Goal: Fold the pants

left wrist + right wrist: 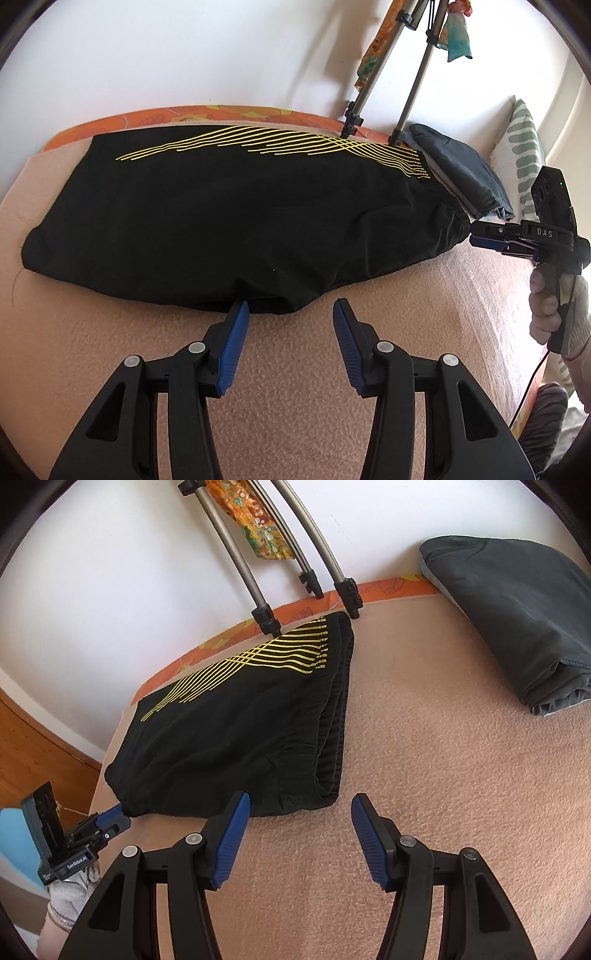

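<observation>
Black pants (229, 218) with yellow line print lie folded in half on a pink blanket (295, 369); they also show in the right wrist view (236, 738). My left gripper (290, 308) is open and empty, its left pad touching the pants' near edge. My right gripper (301, 801) is open and empty at the waistband corner. In the left wrist view the right gripper (480, 238) sits just off the waistband end. In the right wrist view the left gripper (116, 814) sits at the pants' near corner.
A folded dark grey garment (517, 620) lies at the back right of the bed. Tripod legs (266, 616) stand at the wall edge by the pants. An orange patterned sheet (184, 114) borders the far side. A green-patterned pillow (524, 147) lies at the right.
</observation>
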